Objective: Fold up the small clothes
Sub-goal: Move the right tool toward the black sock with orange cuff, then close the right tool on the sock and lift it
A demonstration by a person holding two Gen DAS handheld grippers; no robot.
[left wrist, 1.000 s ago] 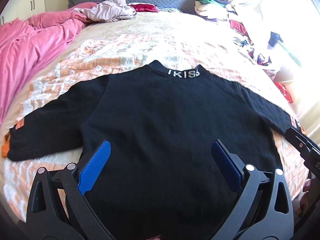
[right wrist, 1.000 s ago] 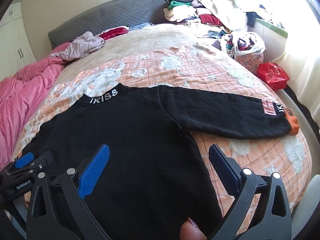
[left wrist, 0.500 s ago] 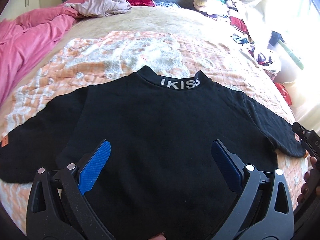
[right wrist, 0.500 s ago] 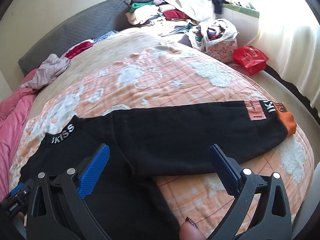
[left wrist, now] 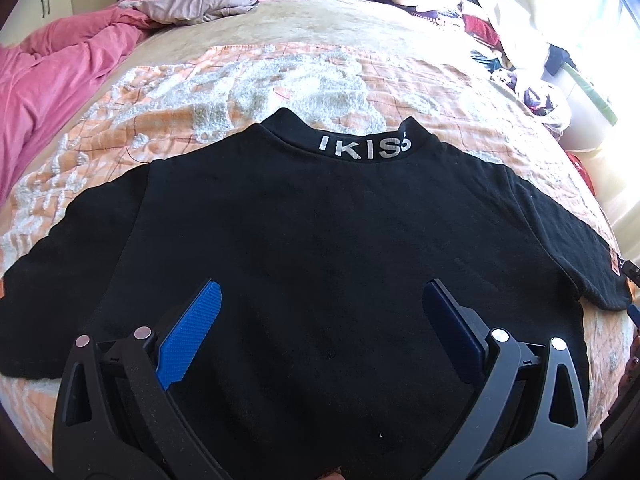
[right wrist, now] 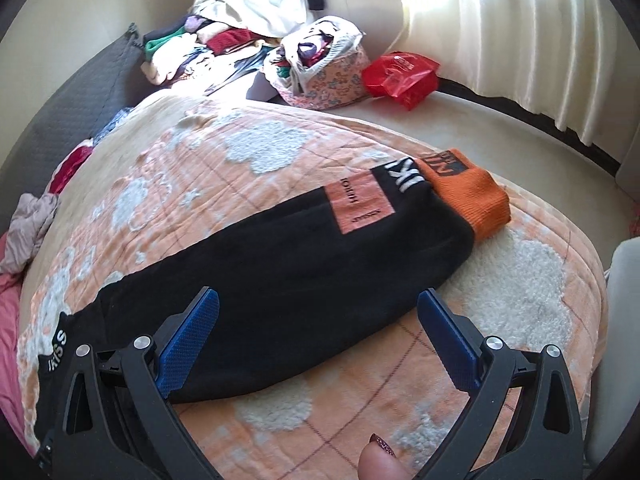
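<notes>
Both hand-held grippers, left [left wrist: 320, 322] and right [right wrist: 318, 330], hover wide over the flat black long-sleeved sweater [left wrist: 320, 248] (nothing gripped); next, the right sleeve [right wrist: 304, 256] needs pinching near its orange cuff [right wrist: 468, 196] and folding inward.

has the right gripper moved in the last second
Yes. The right gripper has swung right, away from the collar: its view earlier sat over the sweater body, now over the sleeve near the orange cuff, with the red bag closer to centre.
</notes>
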